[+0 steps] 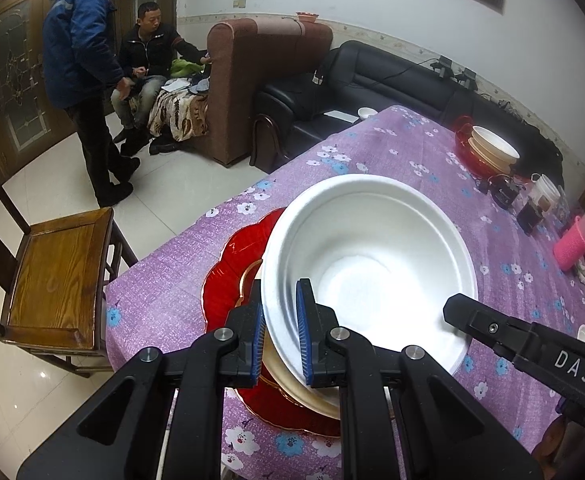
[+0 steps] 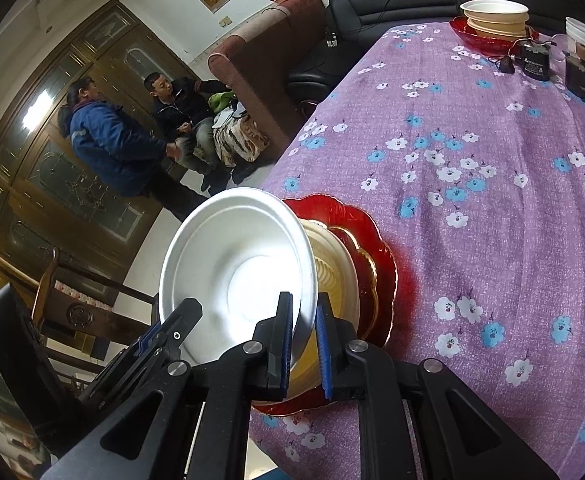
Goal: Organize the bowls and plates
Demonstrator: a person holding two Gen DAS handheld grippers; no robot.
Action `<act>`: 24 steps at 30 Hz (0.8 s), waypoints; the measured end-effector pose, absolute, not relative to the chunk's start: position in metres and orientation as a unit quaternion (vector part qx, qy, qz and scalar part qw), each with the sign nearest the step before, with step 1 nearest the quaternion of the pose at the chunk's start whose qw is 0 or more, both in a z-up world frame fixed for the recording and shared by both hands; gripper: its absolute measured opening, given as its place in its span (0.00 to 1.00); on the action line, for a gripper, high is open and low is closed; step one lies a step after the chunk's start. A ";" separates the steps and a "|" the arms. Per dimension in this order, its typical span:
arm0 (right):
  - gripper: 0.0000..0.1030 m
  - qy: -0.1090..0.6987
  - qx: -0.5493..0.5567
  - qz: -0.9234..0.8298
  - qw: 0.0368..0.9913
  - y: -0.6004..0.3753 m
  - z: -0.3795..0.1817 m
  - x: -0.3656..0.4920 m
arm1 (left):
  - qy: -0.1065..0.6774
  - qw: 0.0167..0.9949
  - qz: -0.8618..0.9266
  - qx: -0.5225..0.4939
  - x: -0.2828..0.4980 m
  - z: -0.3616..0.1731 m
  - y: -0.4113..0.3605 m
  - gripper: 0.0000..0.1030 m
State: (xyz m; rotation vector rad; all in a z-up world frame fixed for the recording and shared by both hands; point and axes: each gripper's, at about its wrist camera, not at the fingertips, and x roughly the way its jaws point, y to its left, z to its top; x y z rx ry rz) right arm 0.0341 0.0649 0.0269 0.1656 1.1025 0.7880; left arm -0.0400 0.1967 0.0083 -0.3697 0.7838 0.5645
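A white bowl (image 1: 372,264) sits tilted on a cream bowl (image 1: 312,394), which rests on a red scalloped plate (image 1: 236,264) at the table's near corner. My left gripper (image 1: 279,340) is shut on the white bowl's near rim. My right gripper (image 2: 304,344) is shut on the opposite rim of the same white bowl (image 2: 236,276); its finger shows in the left wrist view (image 1: 476,320). The cream bowl (image 2: 332,272) and red plate (image 2: 380,264) lie under it. A second stack of cream bowls (image 1: 492,148) on a red plate stands at the far end, also in the right wrist view (image 2: 496,16).
The table has a purple flowered cloth (image 1: 372,152). Small dark devices (image 2: 532,64), cups (image 2: 580,40) and a pink bottle (image 1: 572,240) stand at the far right. A wooden chair (image 1: 52,280) is left of the table. Two people (image 1: 80,60) are by the sofas (image 1: 372,76).
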 end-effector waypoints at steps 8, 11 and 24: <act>0.12 0.509 0.077 0.364 0.776 0.067 0.027 0.037 | 0.374 0.868 0.275 -0.176 -0.037 0.012 0.197 0.12; 0.12 0.511 0.078 0.363 0.775 0.067 0.026 0.038 | 0.378 0.866 0.273 -0.183 -0.037 0.011 0.199 0.14; 0.13 0.506 0.073 0.357 0.782 0.070 0.029 0.041 | 0.365 0.869 0.276 -0.189 -0.038 0.017 0.203 0.17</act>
